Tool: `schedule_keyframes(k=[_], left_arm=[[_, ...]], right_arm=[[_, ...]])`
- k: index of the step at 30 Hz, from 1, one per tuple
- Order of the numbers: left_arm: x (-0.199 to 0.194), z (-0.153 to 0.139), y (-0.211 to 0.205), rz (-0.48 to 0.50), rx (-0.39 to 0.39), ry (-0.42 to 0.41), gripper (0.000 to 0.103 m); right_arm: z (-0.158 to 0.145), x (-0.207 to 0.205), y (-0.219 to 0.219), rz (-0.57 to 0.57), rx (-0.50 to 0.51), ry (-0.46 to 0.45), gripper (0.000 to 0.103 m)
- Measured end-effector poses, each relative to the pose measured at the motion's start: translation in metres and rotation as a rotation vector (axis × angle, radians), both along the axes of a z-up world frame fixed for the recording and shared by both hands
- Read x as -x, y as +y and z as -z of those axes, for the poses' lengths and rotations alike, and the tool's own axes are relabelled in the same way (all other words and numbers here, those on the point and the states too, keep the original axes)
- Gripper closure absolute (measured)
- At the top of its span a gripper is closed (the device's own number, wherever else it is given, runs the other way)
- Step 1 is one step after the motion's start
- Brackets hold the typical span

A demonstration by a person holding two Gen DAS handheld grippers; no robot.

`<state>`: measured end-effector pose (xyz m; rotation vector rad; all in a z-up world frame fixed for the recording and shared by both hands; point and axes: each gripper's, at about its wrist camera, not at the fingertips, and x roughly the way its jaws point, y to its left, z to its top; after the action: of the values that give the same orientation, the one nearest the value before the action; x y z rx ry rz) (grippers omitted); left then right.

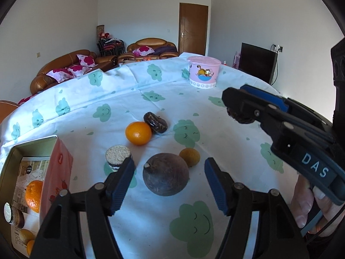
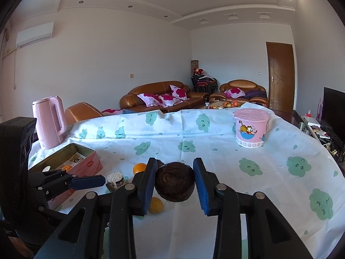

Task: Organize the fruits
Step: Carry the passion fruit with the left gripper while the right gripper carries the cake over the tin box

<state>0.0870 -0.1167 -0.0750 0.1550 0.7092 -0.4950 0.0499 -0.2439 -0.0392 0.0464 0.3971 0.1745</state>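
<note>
My left gripper (image 1: 169, 182) is open low over the table, its fingers either side of a round dark brown fruit (image 1: 165, 174). Beyond it lie a small yellow fruit (image 1: 189, 156), an orange (image 1: 138, 133), a dark wrinkled fruit (image 1: 155, 122) and a sandwich cookie (image 1: 118, 157). My right gripper (image 2: 175, 182) is shut on a dark brown wrinkled fruit (image 2: 175, 181) and holds it above the table; it shows at the right of the left wrist view (image 1: 239, 110). A pink tin box (image 1: 32, 185) at the left holds an orange and cookies.
A pink lidded cartoon tub (image 1: 203, 72) stands at the far side of the cloud-print tablecloth (image 1: 194, 222). A pink kettle (image 2: 49, 122) stands at the far left behind the tin (image 2: 86, 164). Sofas, a door and a TV lie beyond the table.
</note>
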Motion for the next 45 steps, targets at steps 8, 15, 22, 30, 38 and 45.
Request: schedule_keyframes(k=[8,15,22,30,38,45], left_arm=[[-0.013,0.014,0.001,-0.016,-0.008,0.101,0.051],[0.003,-0.004,0.023,-0.097,0.018,-0.034,0.051],[0.015,-0.028,0.063,-0.177,0.065,-0.103,0.051],[0.022,-0.045,0.106,-0.292,0.057,-0.171,0.051],[0.018,-0.048,0.157,-0.418,0.055,-0.190,0.051],[0.010,-0.042,0.195,-0.494,0.084,-0.156,0.051]], right_arm=[[0.000,-0.002,0.001,-0.002,0.010,0.003,0.066],[0.000,0.002,0.006,-0.032,0.022,-0.024,0.066],[-0.002,0.003,0.021,-0.076,0.019,-0.026,0.066],[-0.008,-0.001,0.062,-0.180,0.024,-0.031,0.066],[-0.015,-0.010,0.102,-0.276,0.007,-0.021,0.066],[-0.020,-0.016,0.141,-0.355,0.020,-0.023,0.066]])
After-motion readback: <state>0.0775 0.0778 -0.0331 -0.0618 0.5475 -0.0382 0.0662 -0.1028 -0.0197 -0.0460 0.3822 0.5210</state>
